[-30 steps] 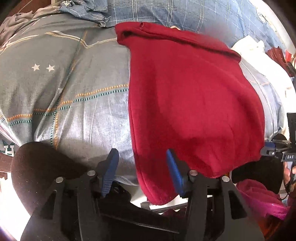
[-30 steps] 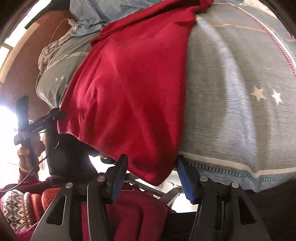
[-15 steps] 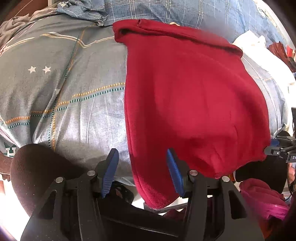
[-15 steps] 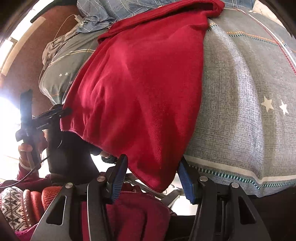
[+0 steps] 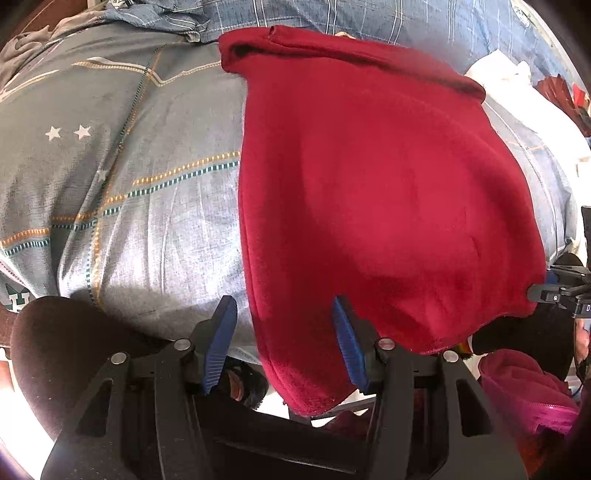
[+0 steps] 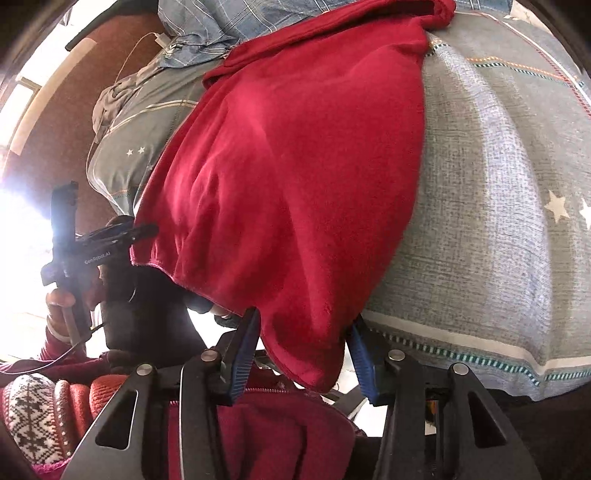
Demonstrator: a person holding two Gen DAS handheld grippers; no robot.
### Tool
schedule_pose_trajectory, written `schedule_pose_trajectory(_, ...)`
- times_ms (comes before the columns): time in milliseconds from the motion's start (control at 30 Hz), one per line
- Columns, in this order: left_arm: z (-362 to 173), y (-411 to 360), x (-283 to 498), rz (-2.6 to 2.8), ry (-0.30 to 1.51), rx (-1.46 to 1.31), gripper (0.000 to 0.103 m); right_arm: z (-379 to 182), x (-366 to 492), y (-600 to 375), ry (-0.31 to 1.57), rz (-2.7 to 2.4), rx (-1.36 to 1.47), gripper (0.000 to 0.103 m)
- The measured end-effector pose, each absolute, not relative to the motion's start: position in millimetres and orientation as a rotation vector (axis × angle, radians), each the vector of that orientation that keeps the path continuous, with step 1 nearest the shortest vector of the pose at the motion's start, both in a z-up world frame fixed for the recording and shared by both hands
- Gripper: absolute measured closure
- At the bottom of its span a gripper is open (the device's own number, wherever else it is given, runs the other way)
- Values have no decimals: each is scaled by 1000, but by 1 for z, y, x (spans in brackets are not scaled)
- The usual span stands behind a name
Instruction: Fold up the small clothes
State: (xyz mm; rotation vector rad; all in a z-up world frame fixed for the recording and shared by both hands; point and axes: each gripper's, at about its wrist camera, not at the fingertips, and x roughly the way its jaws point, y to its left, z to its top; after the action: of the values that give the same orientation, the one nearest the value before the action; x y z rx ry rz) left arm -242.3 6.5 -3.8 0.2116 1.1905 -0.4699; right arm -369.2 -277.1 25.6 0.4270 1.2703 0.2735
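Observation:
A red knit garment (image 5: pixel 376 192) lies spread over the grey patterned bed cover (image 5: pixel 122 192), its near hem hanging over the bed's front edge. My left gripper (image 5: pixel 284 343) is open, with the garment's lower left corner hanging between its blue fingers (image 5: pixel 221 343). In the right wrist view the same garment (image 6: pixel 295 177) hangs down. My right gripper (image 6: pixel 301 358) is open with the lower right corner between its blue fingers (image 6: pixel 242 358). The left gripper also shows in the right wrist view (image 6: pixel 140 232), at the garment's far corner.
A blue checked cloth (image 5: pixel 332 18) lies bunched at the back of the bed. White cloth (image 5: pixel 509 81) lies at the far right. The person's dark trousers (image 5: pixel 62 347) and red patterned jumper (image 6: pixel 44 413) are close below the grippers. A brown headboard (image 6: pixel 74 110) stands at the left.
Both grippers have moved closer to the garment's hanging hem, so each lower corner sits deeper between the open fingers. The garment itself has hardly shifted.

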Motion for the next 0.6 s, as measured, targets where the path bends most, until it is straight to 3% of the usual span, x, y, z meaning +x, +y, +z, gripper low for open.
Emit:
schedule_pose_trajectory(267,-15,8,-242,-479,1228,188,51,30,-367,-263,1276,283,310,84)
schedule_pose_trajectory(400,-17,10,-240,-491,1242,170,53,40,-367,-253,1252,303,260,89)
schedule_pose_trajectory(433,-16,10,-241,-498,1242,173,57,45,-367,-253,1238,310,259,89)
schedule_pose_trajectory(500,-18,9,-242,-525,1251,185,82,51,-367,-251,1221,318,256,89)
schedule_pose_trajectory(600,-18,10,-243,-541,1253,181,93,60,-368,-253,1170,340,280,89)
